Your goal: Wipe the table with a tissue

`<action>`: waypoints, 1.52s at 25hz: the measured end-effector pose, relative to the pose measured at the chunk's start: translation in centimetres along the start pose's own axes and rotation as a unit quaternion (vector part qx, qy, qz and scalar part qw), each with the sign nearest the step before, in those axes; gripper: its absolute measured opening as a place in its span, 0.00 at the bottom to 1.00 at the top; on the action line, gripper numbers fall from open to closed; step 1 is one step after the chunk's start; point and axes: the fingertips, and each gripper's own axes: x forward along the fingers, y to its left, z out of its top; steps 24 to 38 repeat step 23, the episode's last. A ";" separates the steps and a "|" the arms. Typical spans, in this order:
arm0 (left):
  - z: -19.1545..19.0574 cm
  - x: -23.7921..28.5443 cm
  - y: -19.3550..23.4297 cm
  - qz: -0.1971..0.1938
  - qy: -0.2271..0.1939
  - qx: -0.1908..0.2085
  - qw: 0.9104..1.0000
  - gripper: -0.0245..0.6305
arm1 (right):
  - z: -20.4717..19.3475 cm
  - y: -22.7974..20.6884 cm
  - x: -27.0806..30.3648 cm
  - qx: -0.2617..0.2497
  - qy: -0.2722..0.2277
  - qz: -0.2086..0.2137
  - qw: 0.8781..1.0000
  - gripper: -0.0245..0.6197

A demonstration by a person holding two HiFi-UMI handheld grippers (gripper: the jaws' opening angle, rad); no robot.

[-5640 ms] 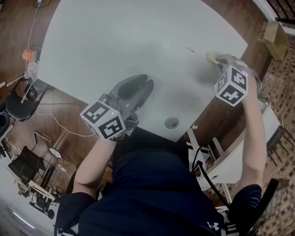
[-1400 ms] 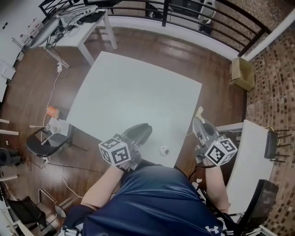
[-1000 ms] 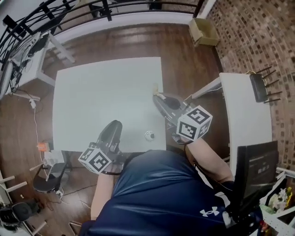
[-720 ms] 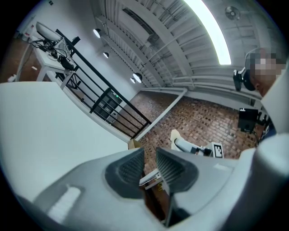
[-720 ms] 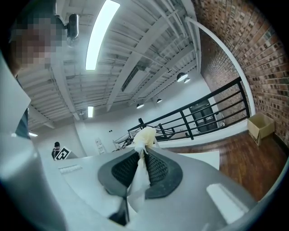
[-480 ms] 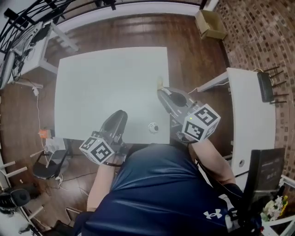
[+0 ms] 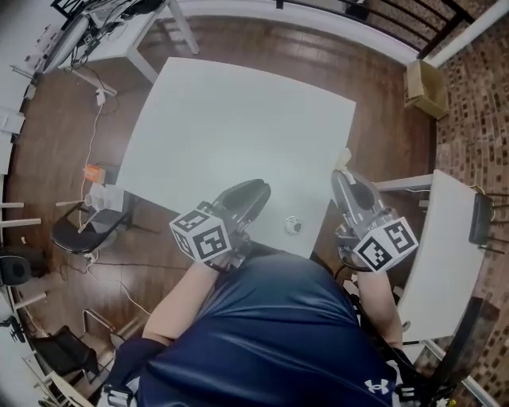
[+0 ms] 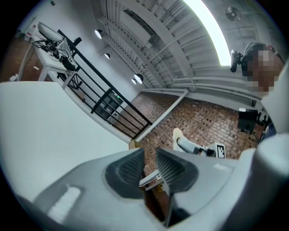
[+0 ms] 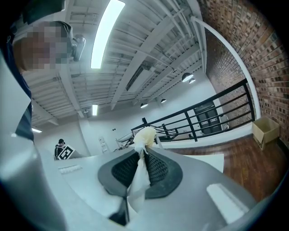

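The white table [image 7: 238, 119] spreads ahead of me. My right gripper [image 7: 345, 173] hovers just off the table's right edge, shut on a crumpled cream tissue [image 7: 343, 157]. In the right gripper view the tissue [image 9: 145, 135] pokes up past the jaw tips, with a white strip pinched between the pads of that gripper [image 9: 143, 162]. My left gripper [image 7: 256, 191] hangs above the table's near edge. In the left gripper view its jaws [image 8: 150, 169] stand together with nothing between them, and the right gripper [image 8: 189, 145] shows beyond.
A small round fitting [image 7: 293, 226] sits in the table near its front edge. A second white table [image 7: 433, 238] stands to the right, a cardboard box [image 7: 425, 78] on the wooden floor beyond. A chair [image 7: 75, 230] and a cable-laden desk [image 7: 119, 16] are on the left.
The right gripper has come off the tabletop with the tissue and now hangs by the right edge. My head view has risen and swung round; both grippers keep their grip state.
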 end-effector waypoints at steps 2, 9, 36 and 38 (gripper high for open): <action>0.0 0.0 0.0 0.001 -0.001 -0.001 1.000 0.16 | -0.1 0.0 0.0 0.000 0.001 0.002 1.000 0.07; 0.1 0.0 0.1 0.002 0.001 -0.003 1.000 0.16 | 0.1 0.2 0.2 -0.003 0.003 0.000 1.000 0.07; -0.5 -0.3 0.4 0.003 0.005 -0.009 1.000 0.16 | 0.0 0.5 0.1 -0.012 0.002 0.000 1.000 0.07; -0.5 -0.3 0.4 0.003 0.005 -0.009 1.000 0.16 | 0.0 0.5 0.1 -0.012 0.002 0.000 1.000 0.07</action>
